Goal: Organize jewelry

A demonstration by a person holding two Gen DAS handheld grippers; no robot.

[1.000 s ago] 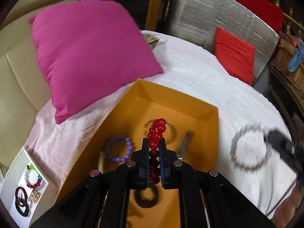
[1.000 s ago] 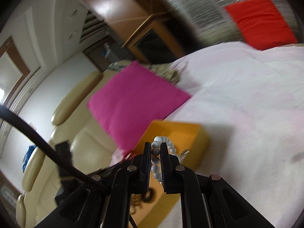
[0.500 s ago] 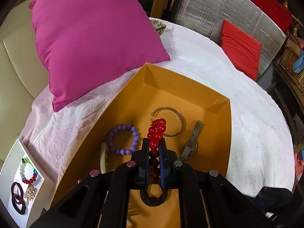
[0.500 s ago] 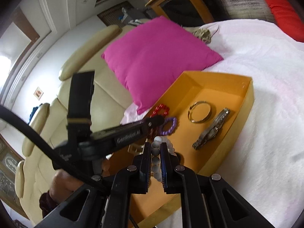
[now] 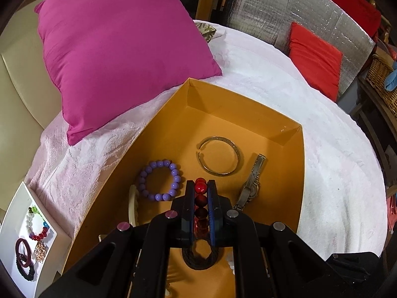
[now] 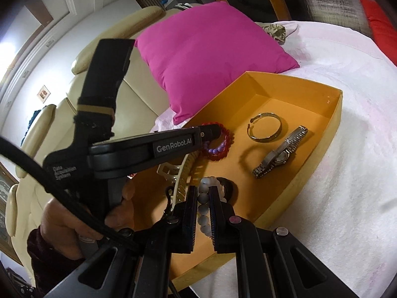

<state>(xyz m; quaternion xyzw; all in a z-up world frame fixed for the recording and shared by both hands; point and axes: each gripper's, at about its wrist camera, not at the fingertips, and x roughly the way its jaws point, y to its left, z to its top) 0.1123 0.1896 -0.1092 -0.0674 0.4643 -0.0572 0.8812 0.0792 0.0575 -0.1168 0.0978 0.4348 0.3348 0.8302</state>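
An orange box (image 5: 248, 110) sits on the white-covered bed. Inside lie a purple bead bracelet (image 5: 158, 180), a metal bangle (image 5: 218, 155) and a silver watch (image 5: 250, 186). My left gripper (image 5: 200, 183) is shut on a red bead bracelet (image 5: 200, 187), low over the box floor. The right wrist view shows that left gripper (image 6: 213, 130) from the side, with the red bracelet (image 6: 220, 146) hanging from it. My right gripper (image 6: 203, 191) is shut on a white bead bracelet (image 6: 203, 200) above the near end of the box (image 6: 322, 149).
A magenta pillow (image 5: 119, 44) lies just behind the box. A white tray (image 5: 15, 226) with several bracelets sits at lower left. A red cushion (image 5: 315, 57) leans on silver foil sheeting at the back. A hand (image 6: 62, 218) holds the left gripper's handle.
My right gripper swung in from the open bed to over the box with the white bracelet and sank. The left gripper tipped further down into the box with the red bracelet.
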